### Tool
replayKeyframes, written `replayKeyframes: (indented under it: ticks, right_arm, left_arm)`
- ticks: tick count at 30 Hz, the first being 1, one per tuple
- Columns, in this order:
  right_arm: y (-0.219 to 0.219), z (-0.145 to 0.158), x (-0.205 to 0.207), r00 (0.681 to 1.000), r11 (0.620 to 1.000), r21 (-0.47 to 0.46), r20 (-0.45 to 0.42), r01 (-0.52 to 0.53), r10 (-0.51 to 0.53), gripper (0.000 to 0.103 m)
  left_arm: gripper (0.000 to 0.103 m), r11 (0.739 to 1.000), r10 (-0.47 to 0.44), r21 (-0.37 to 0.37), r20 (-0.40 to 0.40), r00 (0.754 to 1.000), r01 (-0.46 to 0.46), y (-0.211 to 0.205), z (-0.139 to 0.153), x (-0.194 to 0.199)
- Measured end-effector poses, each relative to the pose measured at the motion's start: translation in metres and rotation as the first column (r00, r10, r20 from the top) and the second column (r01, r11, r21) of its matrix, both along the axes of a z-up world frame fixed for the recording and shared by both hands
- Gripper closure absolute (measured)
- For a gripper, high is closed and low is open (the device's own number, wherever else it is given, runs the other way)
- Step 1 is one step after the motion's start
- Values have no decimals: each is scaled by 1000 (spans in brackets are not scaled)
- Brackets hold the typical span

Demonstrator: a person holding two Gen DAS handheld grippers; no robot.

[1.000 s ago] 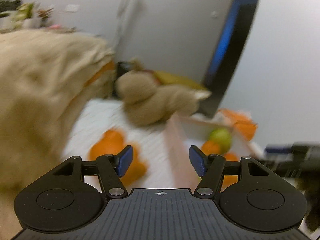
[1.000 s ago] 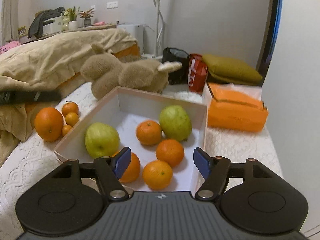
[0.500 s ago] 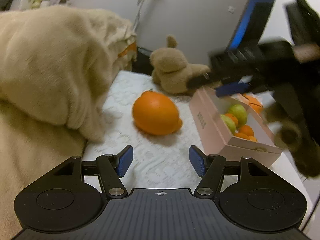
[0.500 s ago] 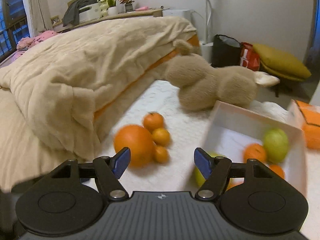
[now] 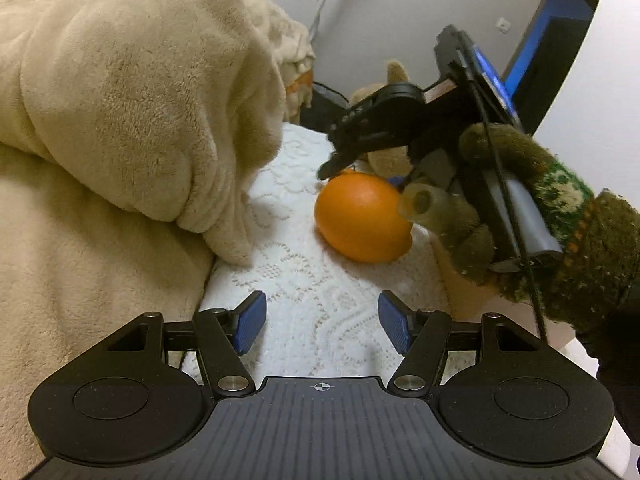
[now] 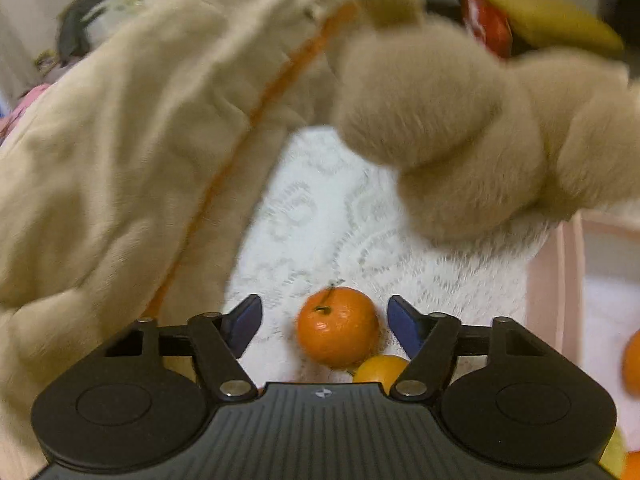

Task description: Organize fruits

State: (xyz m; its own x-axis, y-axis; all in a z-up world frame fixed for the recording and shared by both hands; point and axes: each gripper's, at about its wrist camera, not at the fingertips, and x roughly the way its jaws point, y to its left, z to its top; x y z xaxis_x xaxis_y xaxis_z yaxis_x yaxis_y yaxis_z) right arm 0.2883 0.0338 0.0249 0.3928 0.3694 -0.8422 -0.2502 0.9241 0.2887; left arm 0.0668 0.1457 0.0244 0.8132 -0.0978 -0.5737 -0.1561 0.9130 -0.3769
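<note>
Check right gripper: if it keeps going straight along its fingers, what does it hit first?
Probably the small orange lying between the closing right gripper pads, not yet touched; the lace cloth is under it. Depth is uncertain.

Right claw (image 6: 324, 326): tangerine (image 6: 337, 325) between the closing jaws, untouched; second fruit (image 6: 380, 368) nearer; blanket (image 6: 132, 152) left; plush (image 6: 460, 128) ahead; box (image 6: 554, 280) right. Left claw (image 5: 320, 322): orange (image 5: 360, 218) ahead.

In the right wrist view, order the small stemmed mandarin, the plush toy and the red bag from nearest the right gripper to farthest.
1. Small stemmed mandarin: between the closing jaws of the right gripper, untouched.
2. Plush toy: beyond it, upper right.
3. Red bag: behind the toy, top right.
</note>
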Motion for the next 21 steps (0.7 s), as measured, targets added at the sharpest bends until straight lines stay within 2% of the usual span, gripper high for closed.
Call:
replayKeyframes:
  ticks: [2,8,12,14,17,21]
  right_arm:
    - [-1,3,-4,999,999,-20,27,-30,31,59]
    - [-18,42,-47,986,995,-54,138,-84,91,59]
    - [-44,71,-84,978,995,-30,181,-100,104,59]
    - [-59,81,-112,969,991,-61,210,-116,127,59]
    - [-79,82,-150,958,981,-119,227,-151,174,59]
    - [-107,58,-184,970,976,-151,158,-159,182,59]
  left_arm:
    - [36,1000,-2,-4,-6,1000,1,-1,-2,1]
    - [36,1000,-8,-9,-5,1000,8,-1,1,0]
    - [36,1000,-11,-9,-6,1000,11,-2,1,0]
    - [36,1000,-14,-13,-8,1000,14,-2,1,0]
    - [36,1000,-11,-17,-14,1000,11,-2,0,0]
    - [36,1000,10,-19,-15,1000,-10,2,1,0]
